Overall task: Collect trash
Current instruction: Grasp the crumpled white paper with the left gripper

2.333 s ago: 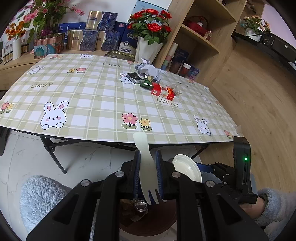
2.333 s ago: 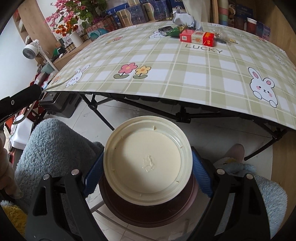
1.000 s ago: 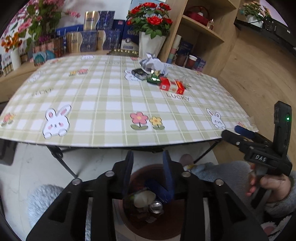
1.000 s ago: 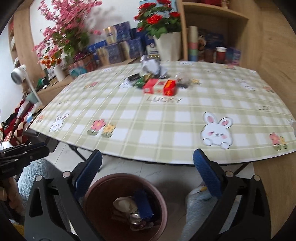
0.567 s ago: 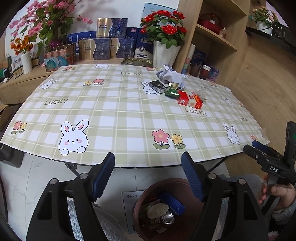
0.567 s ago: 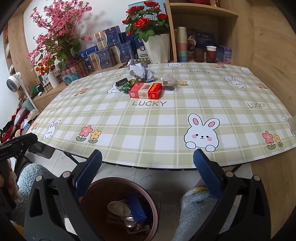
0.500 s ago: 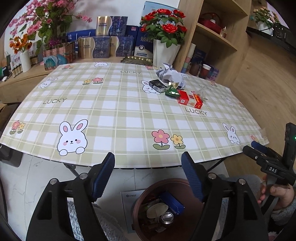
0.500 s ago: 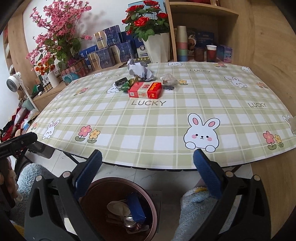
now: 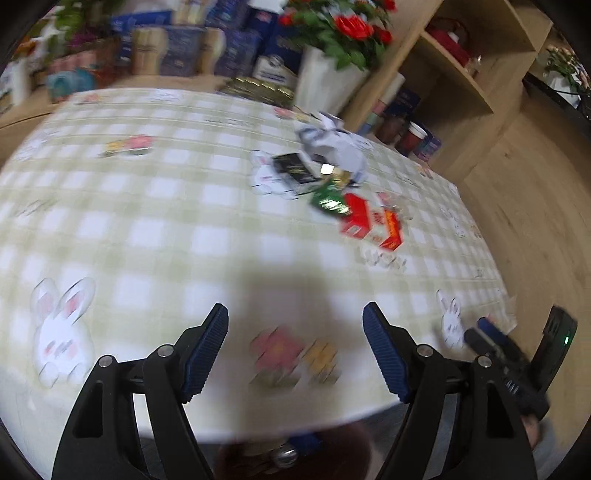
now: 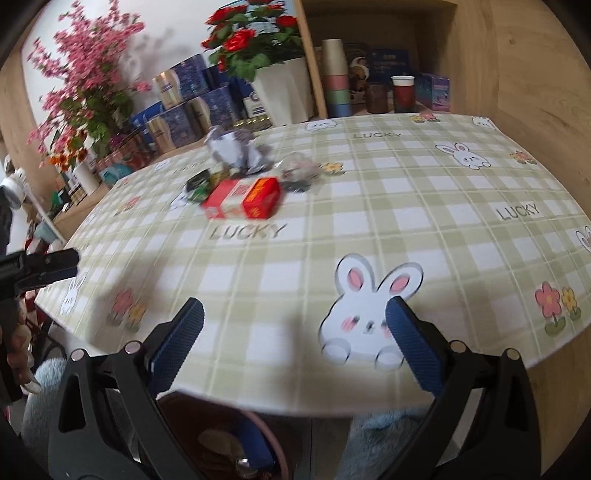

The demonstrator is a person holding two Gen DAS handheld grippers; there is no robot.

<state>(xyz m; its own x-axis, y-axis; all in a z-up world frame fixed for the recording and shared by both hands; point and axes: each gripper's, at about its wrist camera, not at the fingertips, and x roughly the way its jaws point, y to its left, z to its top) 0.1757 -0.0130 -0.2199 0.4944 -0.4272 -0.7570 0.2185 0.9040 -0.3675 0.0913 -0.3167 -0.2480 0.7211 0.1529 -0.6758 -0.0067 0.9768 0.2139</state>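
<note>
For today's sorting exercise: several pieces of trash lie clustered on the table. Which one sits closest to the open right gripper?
The red box. It lies at the near edge of the cluster, toward the right gripper, while the crumpled paper and dark packet sit behind it.

Tabletop (image 10: 369, 206): pale green & white check w/ white bunnies w/ pink ears, pink + yellow flowers, grey "LUCKY" print.

Box (image 10: 242, 197) at 11 o'clock in right view: red w/ orange end, white mid band. Same box (image 9: 371, 223) at 1 o'clock in left view.

Wrapper (image 9: 328, 201): shiny green. Packet (image 9: 295, 171): black w/ gold marks. Crumpled paper (image 10: 234, 149): white-grey w/ blue tint.

Left gripper (image 9: 295, 345) & right gripper (image 10: 295, 345): black frames, dark blue ribbed pads (image 10: 415, 349).

Bin (image 10: 236, 450) at 6 o'clock: dark brown w/ pinkish rim, blue item inside.

Roses (image 10: 255, 26): red, green leaves, white pot. Blossoms (image 10: 85, 70) at 10 o'clock: pink. Shelf (image 9: 465, 59): light wood.
</note>
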